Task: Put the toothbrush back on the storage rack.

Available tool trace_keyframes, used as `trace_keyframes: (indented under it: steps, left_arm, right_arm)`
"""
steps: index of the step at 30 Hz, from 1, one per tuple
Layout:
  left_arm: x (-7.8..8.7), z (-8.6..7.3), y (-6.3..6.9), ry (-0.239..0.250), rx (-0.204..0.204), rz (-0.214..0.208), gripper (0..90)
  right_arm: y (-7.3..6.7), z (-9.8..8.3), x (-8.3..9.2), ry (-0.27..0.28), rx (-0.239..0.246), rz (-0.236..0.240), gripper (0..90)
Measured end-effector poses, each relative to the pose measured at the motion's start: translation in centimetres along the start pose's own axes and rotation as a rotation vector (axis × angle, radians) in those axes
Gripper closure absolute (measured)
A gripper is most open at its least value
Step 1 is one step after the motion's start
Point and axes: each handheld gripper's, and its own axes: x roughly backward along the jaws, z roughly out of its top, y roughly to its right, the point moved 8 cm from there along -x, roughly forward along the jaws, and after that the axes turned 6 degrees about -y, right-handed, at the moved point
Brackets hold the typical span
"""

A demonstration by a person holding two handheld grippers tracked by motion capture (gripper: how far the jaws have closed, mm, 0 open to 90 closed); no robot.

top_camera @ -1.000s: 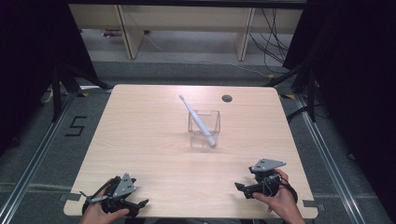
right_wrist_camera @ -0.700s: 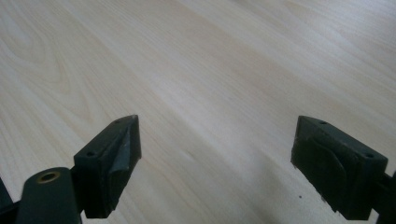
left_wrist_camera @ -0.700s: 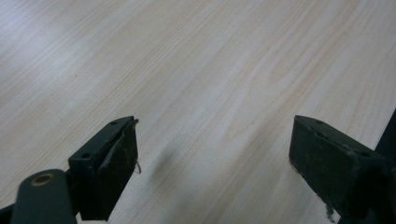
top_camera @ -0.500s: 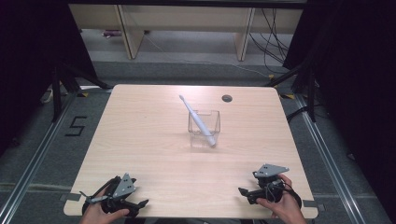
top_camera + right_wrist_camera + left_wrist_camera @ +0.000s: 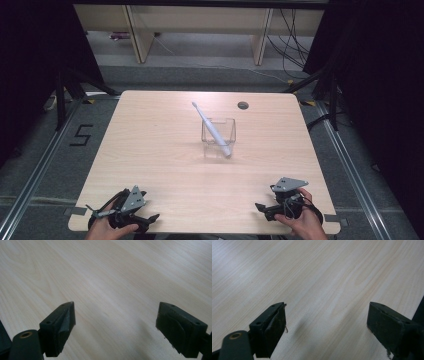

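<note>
A clear square cup (image 5: 219,131) stands near the middle of the wooden table (image 5: 160,150). A pale grey toothbrush (image 5: 212,129) leans in it, head pointing up and to the far left. My left gripper (image 5: 150,220) rests at the table's near left corner, held by a hand; its jaws are wide apart over bare wood (image 5: 327,315). My right gripper (image 5: 260,207) sits at the near right corner in the other hand, jaws also spread with nothing between them (image 5: 115,320). Both are far from the cup.
A small round dark hole (image 5: 243,105) marks the table's far right area. Beyond the table are shelf legs and cables on a grey floor. A "5" floor mark (image 5: 81,135) lies left of the table. Metal rails run along both sides.
The right gripper has drawn back a little toward the table's near edge. The left gripper, the cup and the toothbrush have stayed put.
</note>
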Motion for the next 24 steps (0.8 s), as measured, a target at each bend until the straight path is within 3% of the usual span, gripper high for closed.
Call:
trace_keyframes:
  steps: [24]
  left_arm:
    - [0.02,0.01,-0.04,0.002,0.001,0.002,15.3]
  right_arm:
    - [-0.24,0.17,-0.02,0.007,0.004,-0.005,16.7]
